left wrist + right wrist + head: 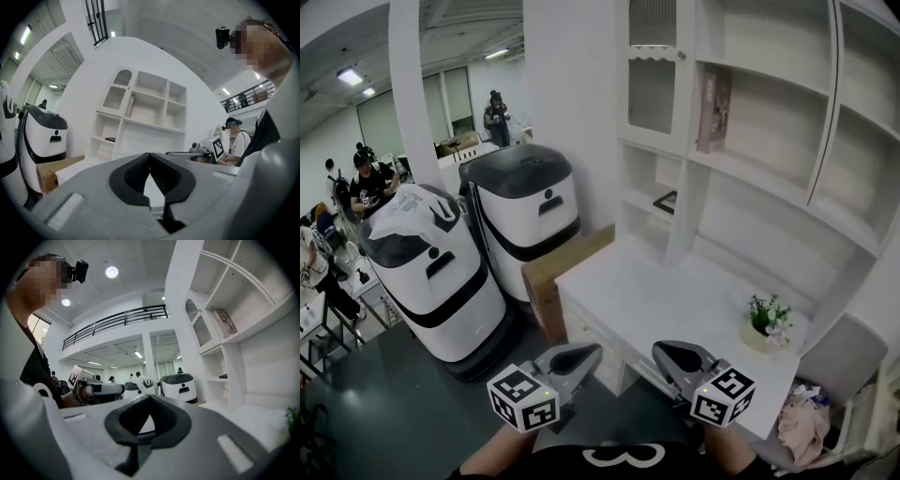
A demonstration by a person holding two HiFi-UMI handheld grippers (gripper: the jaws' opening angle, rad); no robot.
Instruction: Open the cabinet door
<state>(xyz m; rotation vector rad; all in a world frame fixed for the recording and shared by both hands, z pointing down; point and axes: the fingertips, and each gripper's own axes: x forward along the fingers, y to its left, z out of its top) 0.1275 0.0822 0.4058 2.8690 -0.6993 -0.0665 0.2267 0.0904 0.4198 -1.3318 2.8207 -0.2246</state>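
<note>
While left gripper (pixel 584 356) and right gripper (pixel 673 356) hang pressed together, empty, cabinet door (pixel 652 84) stands well ahead and above, upper left of shelving (pixel 750 171), long axis upright; right looks nearer

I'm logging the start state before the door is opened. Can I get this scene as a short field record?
cabinet door: closed, upper left of white shelf unit
left gripper: shut, empty, short of the desk
right gripper: shut, empty, short of the desk
flower pot: near the desk's right end
book: stands on the shelf right of the door
</note>
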